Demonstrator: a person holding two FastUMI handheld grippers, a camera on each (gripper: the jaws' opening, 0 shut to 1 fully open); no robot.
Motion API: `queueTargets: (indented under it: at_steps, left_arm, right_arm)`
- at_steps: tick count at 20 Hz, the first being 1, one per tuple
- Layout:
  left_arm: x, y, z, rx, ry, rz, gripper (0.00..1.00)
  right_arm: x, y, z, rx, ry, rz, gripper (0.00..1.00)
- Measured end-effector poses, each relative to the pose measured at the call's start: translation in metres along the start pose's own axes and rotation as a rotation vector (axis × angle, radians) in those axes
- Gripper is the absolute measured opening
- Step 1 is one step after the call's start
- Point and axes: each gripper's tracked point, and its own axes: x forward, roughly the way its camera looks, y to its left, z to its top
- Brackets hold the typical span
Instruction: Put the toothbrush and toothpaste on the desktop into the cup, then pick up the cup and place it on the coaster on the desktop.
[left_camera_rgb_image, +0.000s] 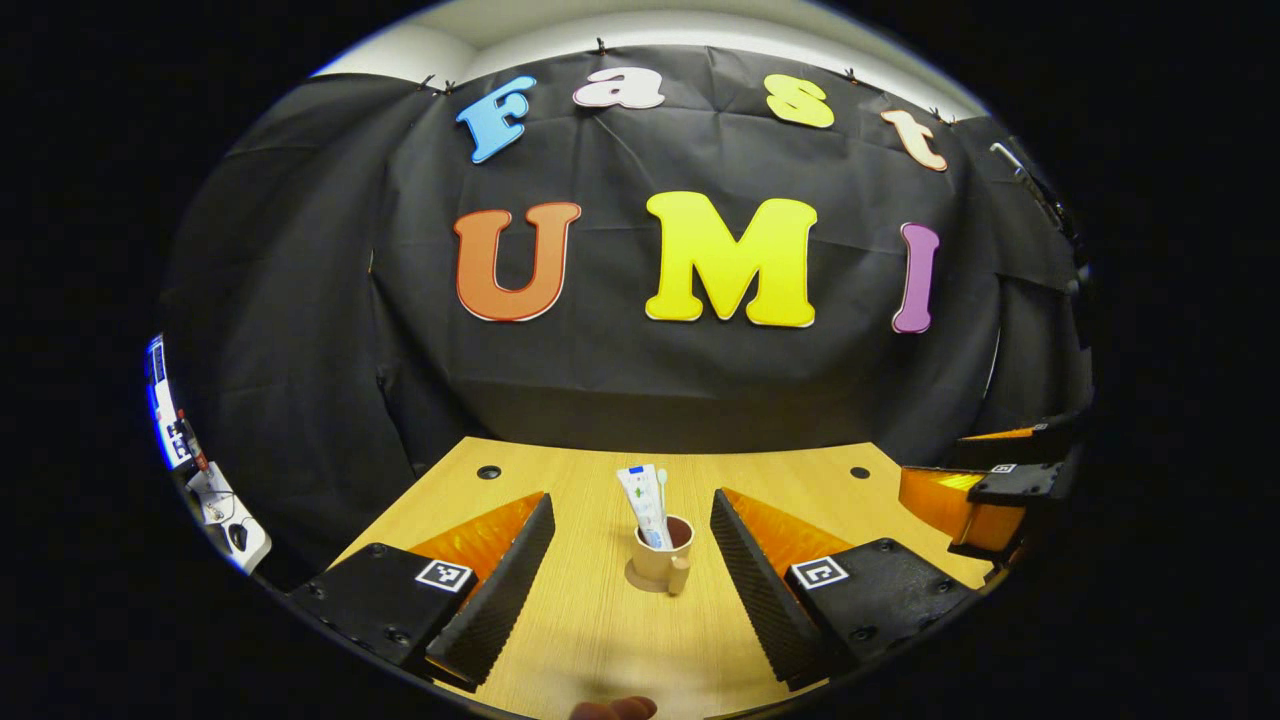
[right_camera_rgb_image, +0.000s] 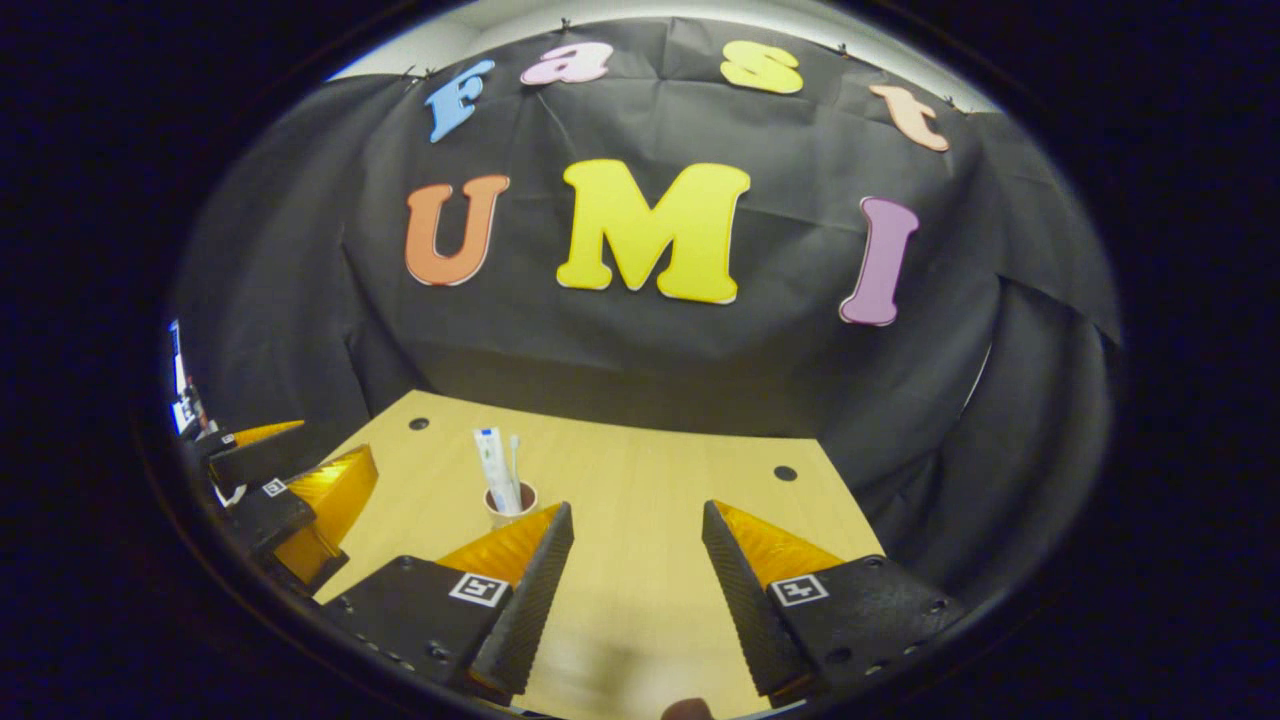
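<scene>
A tan cup (left_camera_rgb_image: 660, 556) stands upright mid-table on what looks like a round coaster (left_camera_rgb_image: 637, 579) of the same colour. A white toothpaste tube (left_camera_rgb_image: 643, 505) and a thin toothbrush (left_camera_rgb_image: 662, 484) stick up out of it. My left gripper (left_camera_rgb_image: 632, 500) is open. The cup sits ahead of it, in line with the gap, and touches neither finger. In the right gripper view the cup (right_camera_rgb_image: 511, 504) with the toothpaste tube (right_camera_rgb_image: 492, 466) and toothbrush (right_camera_rgb_image: 515, 455) stands to the left, beyond the left finger. My right gripper (right_camera_rgb_image: 637, 510) is open over bare wood.
The wooden table (left_camera_rgb_image: 600, 640) has two dark round holes near its back corners (left_camera_rgb_image: 488, 471) (left_camera_rgb_image: 860, 472). The right gripper's body (left_camera_rgb_image: 985, 495) hangs at the table's right edge. The left gripper's body (right_camera_rgb_image: 290, 500) is at the left. White equipment (left_camera_rgb_image: 225, 505) lies beyond the left edge.
</scene>
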Motion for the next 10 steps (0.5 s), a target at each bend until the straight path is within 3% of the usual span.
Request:
queueTargets:
  at_steps: [10]
  left_arm:
    - [-0.011,0.003,0.037,-0.015,-0.081,0.03,0.99]
  right_arm:
    - [-0.027,-0.007,0.019,-0.014,-0.166,-0.012,0.91]
